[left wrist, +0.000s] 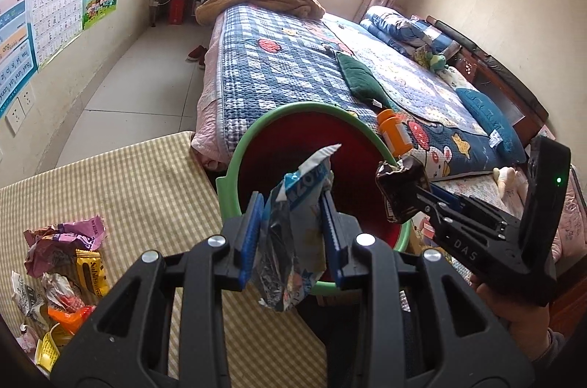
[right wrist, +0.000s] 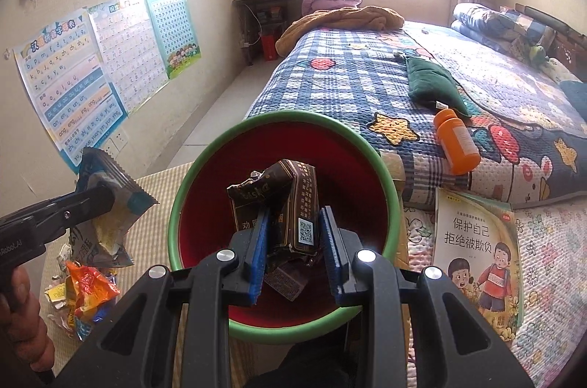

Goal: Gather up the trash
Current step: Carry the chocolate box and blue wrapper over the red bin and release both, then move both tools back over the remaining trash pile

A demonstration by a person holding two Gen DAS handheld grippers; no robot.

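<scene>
A red bin with a green rim [left wrist: 253, 127] [right wrist: 205, 175] stands between the checked table and the bed. My left gripper [left wrist: 293, 234] is shut on a crumpled blue and white snack wrapper [left wrist: 293, 204], held at the bin's near rim; it also shows in the right wrist view [right wrist: 106, 204]. My right gripper [right wrist: 297, 248] is shut on a crushed brown cigarette pack [right wrist: 286, 201], held over the bin's mouth; the pack shows in the left wrist view [left wrist: 401, 190]. A pile of wrappers [left wrist: 58, 278] [right wrist: 84, 289] lies on the table.
The table with a yellow checked cloth [left wrist: 128, 186] is on the left. A bed with a blue patchwork quilt [left wrist: 286, 72] lies behind the bin, with an orange bottle [right wrist: 456, 140] near its edge. A children's book [right wrist: 477, 248] lies at the right.
</scene>
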